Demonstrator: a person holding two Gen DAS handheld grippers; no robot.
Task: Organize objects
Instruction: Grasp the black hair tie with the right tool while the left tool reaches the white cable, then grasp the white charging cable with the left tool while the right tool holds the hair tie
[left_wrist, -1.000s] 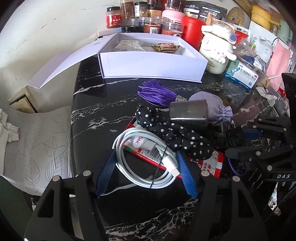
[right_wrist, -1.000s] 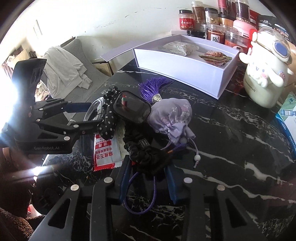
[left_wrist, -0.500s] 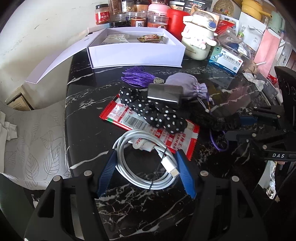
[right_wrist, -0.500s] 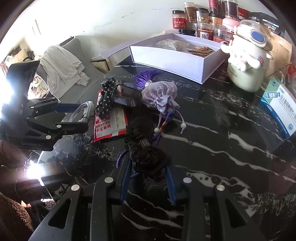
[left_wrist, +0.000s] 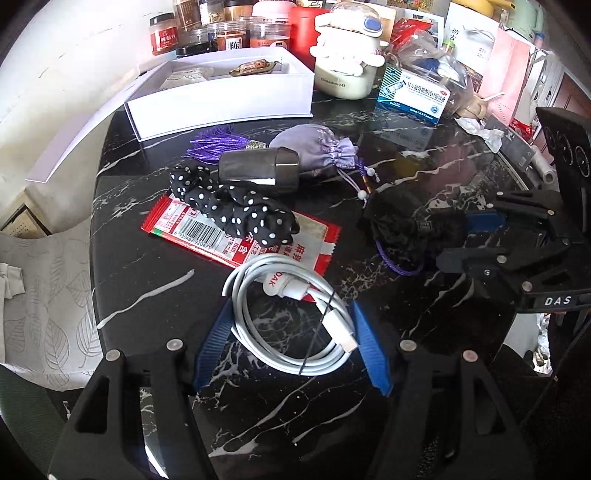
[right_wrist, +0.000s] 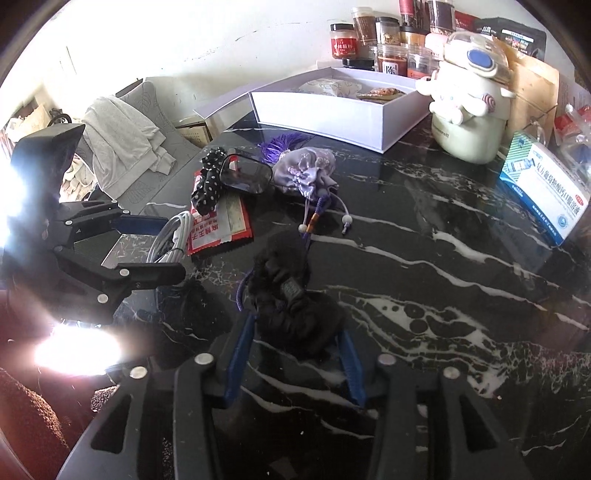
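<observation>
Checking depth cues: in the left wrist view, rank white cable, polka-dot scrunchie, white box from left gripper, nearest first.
1. white cable: between the left gripper fingers.
2. polka-dot scrunchie: mid-table, on the red packet.
3. white box: far edge, before the jars.

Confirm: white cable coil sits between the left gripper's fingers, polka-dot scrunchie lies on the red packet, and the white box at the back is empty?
Not quite. The white box is not empty: the left wrist view shows a snack packet and a pale pouch inside. The rest holds: white cable coil between the left gripper fingers, polka-dot scrunchie on the red packet.
</observation>
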